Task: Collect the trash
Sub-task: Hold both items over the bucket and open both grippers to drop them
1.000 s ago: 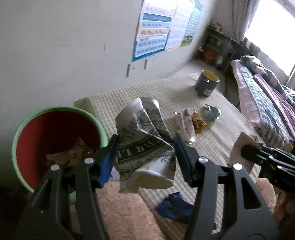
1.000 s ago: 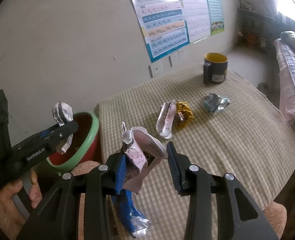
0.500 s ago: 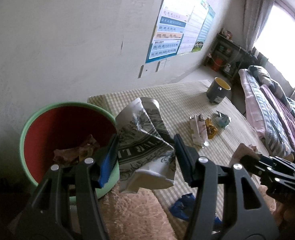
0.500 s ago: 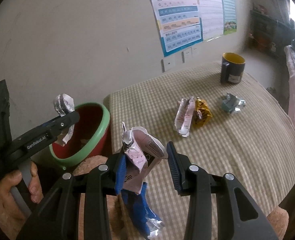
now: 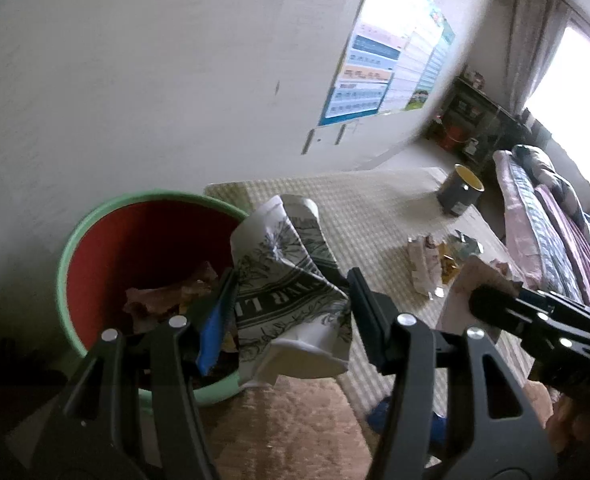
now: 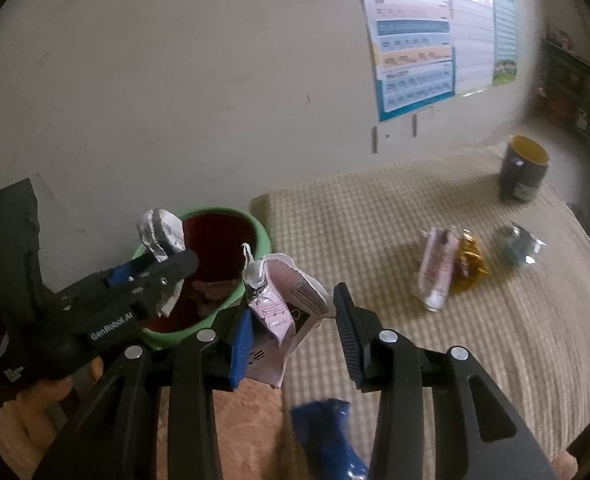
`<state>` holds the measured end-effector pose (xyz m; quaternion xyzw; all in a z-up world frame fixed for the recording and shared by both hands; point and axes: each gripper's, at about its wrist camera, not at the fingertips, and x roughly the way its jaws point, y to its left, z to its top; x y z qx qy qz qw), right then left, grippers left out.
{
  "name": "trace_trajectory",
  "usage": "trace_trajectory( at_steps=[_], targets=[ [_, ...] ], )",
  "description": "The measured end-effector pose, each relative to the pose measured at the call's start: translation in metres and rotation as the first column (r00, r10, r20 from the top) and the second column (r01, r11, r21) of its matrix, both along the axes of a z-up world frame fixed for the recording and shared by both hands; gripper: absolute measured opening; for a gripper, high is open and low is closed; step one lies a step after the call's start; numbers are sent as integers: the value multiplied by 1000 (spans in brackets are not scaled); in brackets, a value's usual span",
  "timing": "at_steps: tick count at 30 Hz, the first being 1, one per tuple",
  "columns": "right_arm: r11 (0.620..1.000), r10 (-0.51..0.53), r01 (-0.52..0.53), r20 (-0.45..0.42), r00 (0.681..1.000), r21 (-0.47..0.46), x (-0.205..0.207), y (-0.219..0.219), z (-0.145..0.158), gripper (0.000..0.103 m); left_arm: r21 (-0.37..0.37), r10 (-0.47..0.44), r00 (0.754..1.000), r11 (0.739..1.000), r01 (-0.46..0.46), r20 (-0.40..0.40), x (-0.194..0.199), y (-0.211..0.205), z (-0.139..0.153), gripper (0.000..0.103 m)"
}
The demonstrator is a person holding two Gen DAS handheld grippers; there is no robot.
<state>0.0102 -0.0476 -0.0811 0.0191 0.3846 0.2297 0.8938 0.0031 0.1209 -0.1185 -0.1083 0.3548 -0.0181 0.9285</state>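
Your left gripper (image 5: 291, 312) clamps a crumpled cup (image 5: 291, 280) beside the bin (image 5: 95, 224) rim, off the table's (image 6: 435, 208) left edge. Your right gripper (image 6: 291, 334) pinches a pink wrapper (image 6: 283, 300). Both look light and crushable; grip their bunched middles.

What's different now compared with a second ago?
Both hand-held grippers have carried their loads closer to the green-rimmed red bin. The left hand-held gripper now holds its crumpled black-and-white printed wrapper at the bin's rim. The right hand-held gripper keeps its pink carton. Nothing was released; the table's trash stayed put.
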Motion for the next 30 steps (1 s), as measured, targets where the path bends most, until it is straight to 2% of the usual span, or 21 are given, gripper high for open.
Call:
trace_trajectory(
  at_steps=[9, 30],
  targets=[
    [997, 76, -76, 3, 997, -19, 8, 35, 0, 38, -10, 49, 999, 999, -49, -17, 1, 21, -6, 54],
    [988, 139, -141, -28, 990, -63, 26, 69, -18, 38, -19, 145, 987, 989, -147, -65, 2, 62, -27, 54]
  ],
)
